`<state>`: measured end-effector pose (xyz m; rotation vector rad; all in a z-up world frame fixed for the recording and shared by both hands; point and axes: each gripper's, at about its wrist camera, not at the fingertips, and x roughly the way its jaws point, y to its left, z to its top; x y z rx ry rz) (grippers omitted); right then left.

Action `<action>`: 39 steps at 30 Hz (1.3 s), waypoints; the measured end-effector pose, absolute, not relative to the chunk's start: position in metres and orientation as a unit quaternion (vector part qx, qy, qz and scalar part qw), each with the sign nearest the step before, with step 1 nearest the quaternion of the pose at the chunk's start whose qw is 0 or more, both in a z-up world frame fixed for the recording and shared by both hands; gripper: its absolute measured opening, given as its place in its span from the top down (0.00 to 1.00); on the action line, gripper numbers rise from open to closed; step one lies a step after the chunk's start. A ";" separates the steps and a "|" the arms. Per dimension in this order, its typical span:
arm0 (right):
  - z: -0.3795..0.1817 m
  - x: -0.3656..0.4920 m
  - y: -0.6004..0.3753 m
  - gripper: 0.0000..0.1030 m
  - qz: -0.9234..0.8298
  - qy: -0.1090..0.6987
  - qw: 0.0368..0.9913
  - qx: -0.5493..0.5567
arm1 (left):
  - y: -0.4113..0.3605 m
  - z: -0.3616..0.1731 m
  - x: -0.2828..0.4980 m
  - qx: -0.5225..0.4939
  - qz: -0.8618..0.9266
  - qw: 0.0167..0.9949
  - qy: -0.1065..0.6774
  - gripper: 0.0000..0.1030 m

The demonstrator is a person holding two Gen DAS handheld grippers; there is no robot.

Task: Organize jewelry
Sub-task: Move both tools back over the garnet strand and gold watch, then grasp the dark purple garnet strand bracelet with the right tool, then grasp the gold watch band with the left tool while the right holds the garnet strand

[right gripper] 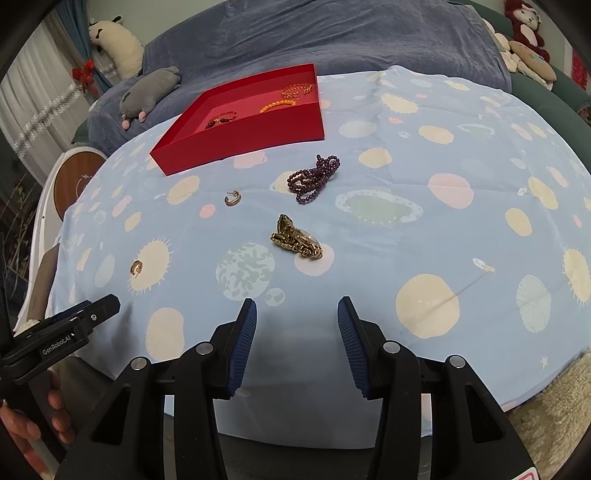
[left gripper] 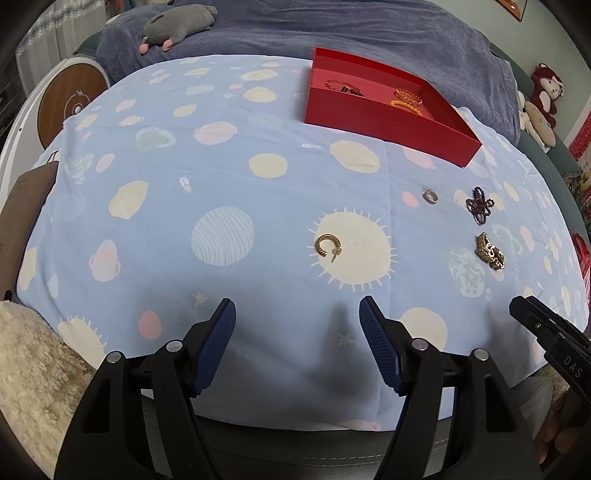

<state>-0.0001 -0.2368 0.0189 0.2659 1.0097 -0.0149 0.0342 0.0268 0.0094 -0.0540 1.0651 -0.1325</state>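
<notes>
Lettering "GenRobot.AI" on left gripper (right gripper: pixel 107 304) | "DAS" on right gripper (left gripper: pixel 517 308) | both spread, nothing between.

A home bedroom: a bed under a slate-blue blanket (right gripper: pixel 332 33) carries a planet-print sheet (left gripper: pixel 221 177), with plush toys (left gripper: pixel 177 22) lying around, curtains (right gripper: pixel 40 96) at the window and a fluffy cream rug (left gripper: pixel 33 369).
</notes>
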 end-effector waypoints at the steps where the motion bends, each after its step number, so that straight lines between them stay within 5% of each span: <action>1: 0.018 0.000 -0.237 0.57 -0.008 0.482 0.867 0.128 | 0.026 0.010 0.034 -0.026 -0.064 0.860 0.506 0.36; 33: 0.006 0.131 -0.267 0.57 -0.032 0.478 0.862 0.168 | 0.009 0.004 0.076 -0.043 -0.068 0.853 0.515 0.36; 37: -0.004 0.140 -0.268 0.87 -0.028 0.494 0.852 0.170 | 0.007 0.004 0.079 -0.041 -0.070 0.852 0.517 0.36; 39: -0.005 0.137 -0.268 0.88 -0.025 0.493 0.854 0.164 | 0.005 0.005 0.080 -0.042 -0.072 0.852 0.517 0.36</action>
